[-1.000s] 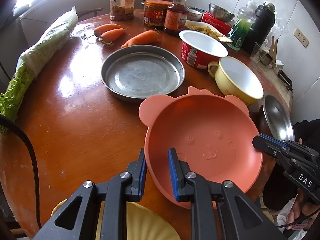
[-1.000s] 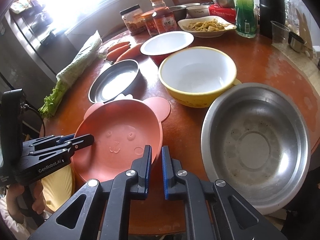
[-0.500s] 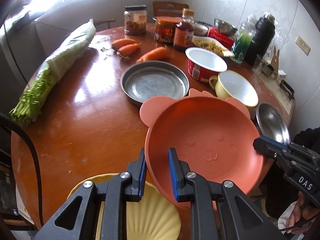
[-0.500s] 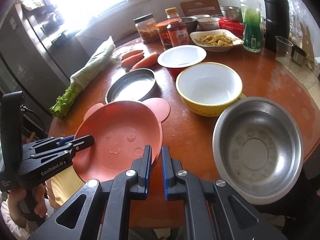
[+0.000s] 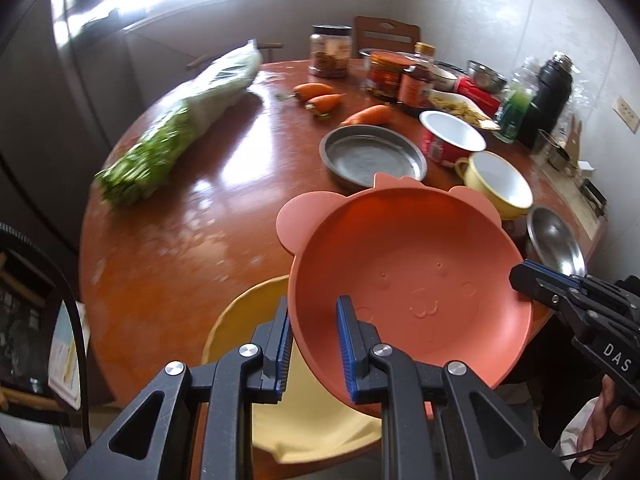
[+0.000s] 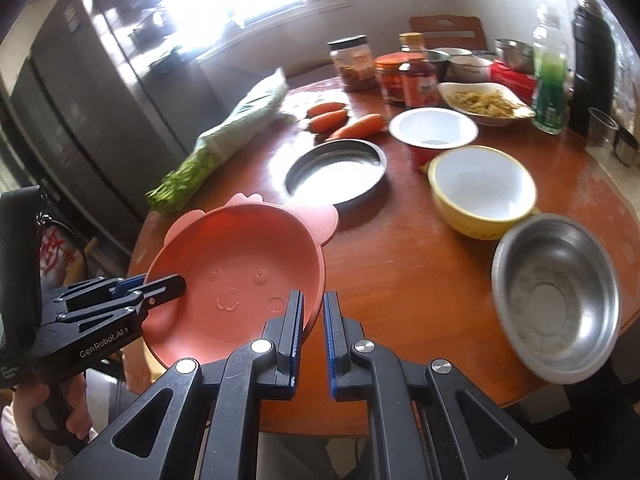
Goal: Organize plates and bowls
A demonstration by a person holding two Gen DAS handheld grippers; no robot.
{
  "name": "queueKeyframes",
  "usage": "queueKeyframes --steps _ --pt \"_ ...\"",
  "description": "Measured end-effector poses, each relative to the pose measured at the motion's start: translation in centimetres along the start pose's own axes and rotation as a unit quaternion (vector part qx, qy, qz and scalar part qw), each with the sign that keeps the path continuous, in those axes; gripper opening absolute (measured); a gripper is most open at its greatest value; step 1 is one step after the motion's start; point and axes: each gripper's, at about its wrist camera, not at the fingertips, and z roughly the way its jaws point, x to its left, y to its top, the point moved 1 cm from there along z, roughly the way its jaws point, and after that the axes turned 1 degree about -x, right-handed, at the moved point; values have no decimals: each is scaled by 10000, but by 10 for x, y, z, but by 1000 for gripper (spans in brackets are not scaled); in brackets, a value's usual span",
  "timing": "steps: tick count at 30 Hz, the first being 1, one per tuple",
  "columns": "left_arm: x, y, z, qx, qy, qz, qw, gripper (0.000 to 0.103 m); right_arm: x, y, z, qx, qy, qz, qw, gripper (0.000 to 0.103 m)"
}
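Observation:
A pink bear-faced plate [image 5: 400, 272] [image 6: 236, 276] hangs tilted above the near edge of the round wooden table [image 5: 180, 232]. My left gripper [image 5: 314, 312] [image 6: 176, 282] is shut on its near-left rim. On the opposite rim my right gripper [image 6: 312, 304] [image 5: 520, 276] is shut as well. Under the pink plate lies a yellow shell-shaped plate [image 5: 236, 320], partly hidden by it. Farther back stand a round metal pan [image 5: 372, 156] [image 6: 336, 168], a red bowl with a white inside [image 5: 452, 136], a yellow bowl [image 5: 500, 188] [image 6: 480, 188] and a steel bowl [image 5: 556, 240] [image 6: 556, 300].
Bagged greens [image 5: 180, 132] lie along the left side of the table. Three carrots [image 5: 320, 96], jars and bottles [image 5: 400, 72], a dish of food [image 6: 484, 100] and a black flask [image 5: 552, 96] crowd the back. A person's hand [image 6: 48, 412] holds each grip.
Both grippers have risen and drawn back toward the near edge with the pink plate between them. More of the yellow shell plate now shows beneath it.

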Motion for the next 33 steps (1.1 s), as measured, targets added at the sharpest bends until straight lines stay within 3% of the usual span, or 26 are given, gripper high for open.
queueKeyframes --steps 16,33 --pt "52 -46 -6 57 357 -604 9975 22 56 -23 28 363 284 -504 9977 10" --pt "68 -56 27 181 444 -825 9954 22 62 -33 66 638 123 -548 9964 10"
